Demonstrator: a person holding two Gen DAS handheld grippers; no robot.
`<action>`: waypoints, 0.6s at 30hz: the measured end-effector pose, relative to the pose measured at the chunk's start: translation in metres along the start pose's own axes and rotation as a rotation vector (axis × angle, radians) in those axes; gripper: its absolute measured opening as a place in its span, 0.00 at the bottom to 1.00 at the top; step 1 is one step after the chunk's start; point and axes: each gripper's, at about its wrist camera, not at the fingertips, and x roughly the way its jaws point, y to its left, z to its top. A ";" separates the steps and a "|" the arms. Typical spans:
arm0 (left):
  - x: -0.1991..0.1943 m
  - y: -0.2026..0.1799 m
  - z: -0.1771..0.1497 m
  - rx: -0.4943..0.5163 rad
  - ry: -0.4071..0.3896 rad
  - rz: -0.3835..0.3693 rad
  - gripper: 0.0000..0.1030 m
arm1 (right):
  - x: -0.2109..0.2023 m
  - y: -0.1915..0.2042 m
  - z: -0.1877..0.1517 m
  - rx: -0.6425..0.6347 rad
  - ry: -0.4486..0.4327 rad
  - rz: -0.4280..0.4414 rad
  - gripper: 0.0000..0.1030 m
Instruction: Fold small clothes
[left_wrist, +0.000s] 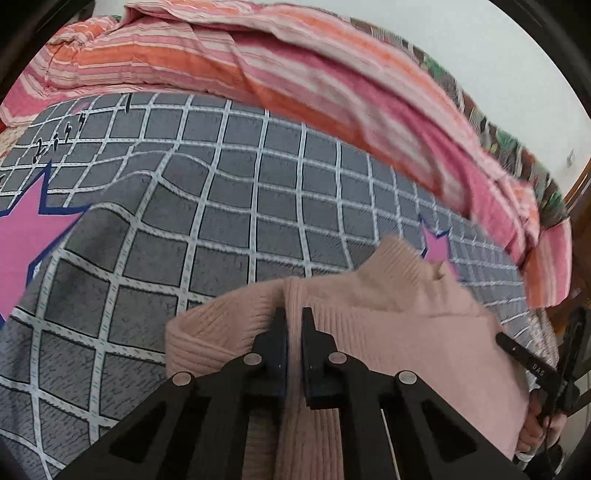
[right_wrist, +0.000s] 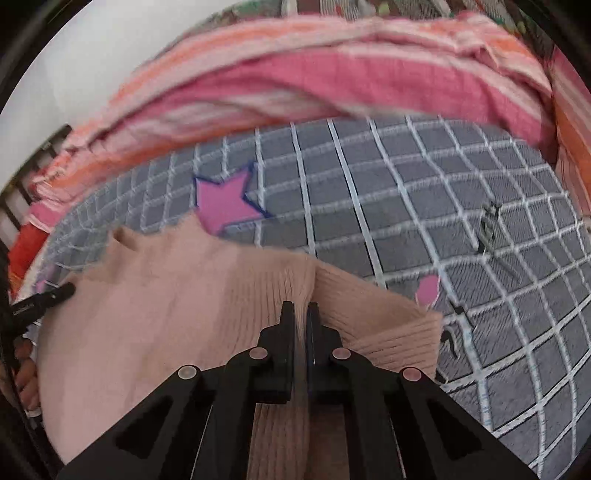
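Pink ribbed sweater (left_wrist: 388, 332) flat on grid sheet (left_wrist: 221, 206), collar pointing away toward striped quilt (left_wrist: 295, 74). All places below given rel. to sweater.

L gripper (left_wrist: 293, 317): jaws together, clamped on a raised ridge of knit at L side of sweater, near its ribbed edge. R gripper (right_wrist: 303, 314): same, jaws pinched shut on a fold of knit at R side, close to R ribbed edge. Fabric bunched up between pads in both wrist views, so held, not merely touched.

Step in hand (judged): grasp phase of first fold, both sides taken at once. Nothing folded yet; task near its start.

Next move (judged) calls for: lift both pinches evenly, carry toward sweater's centre line or over toward collar, keep grips level so knit does not twist, lay down flat before release. Risk: thick knit slipping from a shallow pinch; lower layer dragged along.

Surroundings: pink star (right_wrist: 225, 203) print on sheet just beyond collar, partly covered by it. Quilt heaped beyond collar end, well apart from sweater, no obstacle unless fold carried far forward. Small dark marks (right_wrist: 489, 221) on sheet R of sweater, prob. print, cannot tell. Sheet around sweater otherwise bare in view. Person's hand (left_wrist: 535, 428) seen at edge, on other gripper's handle.
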 end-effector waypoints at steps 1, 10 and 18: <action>-0.001 -0.003 0.001 0.012 -0.004 0.011 0.10 | -0.001 0.001 0.000 -0.008 -0.004 -0.005 0.06; -0.032 -0.017 -0.002 0.123 -0.048 0.088 0.36 | -0.055 0.040 0.001 -0.111 -0.105 -0.110 0.32; -0.059 0.010 -0.012 0.160 -0.118 0.180 0.57 | -0.062 0.098 -0.007 -0.150 -0.108 -0.006 0.46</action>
